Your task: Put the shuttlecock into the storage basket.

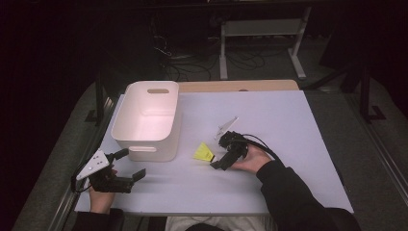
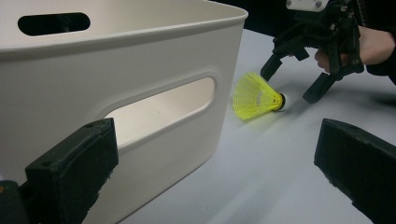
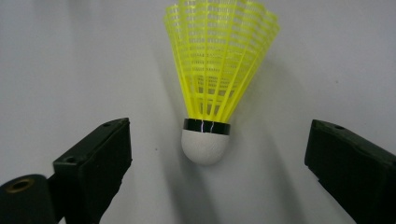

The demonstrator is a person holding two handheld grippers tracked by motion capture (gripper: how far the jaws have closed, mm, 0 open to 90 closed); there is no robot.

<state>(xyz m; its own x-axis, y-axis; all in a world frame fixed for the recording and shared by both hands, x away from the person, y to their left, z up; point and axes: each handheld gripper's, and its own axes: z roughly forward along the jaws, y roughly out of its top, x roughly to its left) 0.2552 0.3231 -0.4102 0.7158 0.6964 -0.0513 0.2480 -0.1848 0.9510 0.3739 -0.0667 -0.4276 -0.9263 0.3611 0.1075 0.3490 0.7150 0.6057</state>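
Right gripper [image 1: 217, 160], jaws apart, straddles the yellow shuttlecock [image 1: 204, 152]; next, clamp its white cork, then carry toward the bin [image 1: 126, 136] at ten o'clock.

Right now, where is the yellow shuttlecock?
The yellow shuttlecock lies on its side on the white table, just right of the white bin in the high view, its cork tip pointing toward the open right hand-held gripper.
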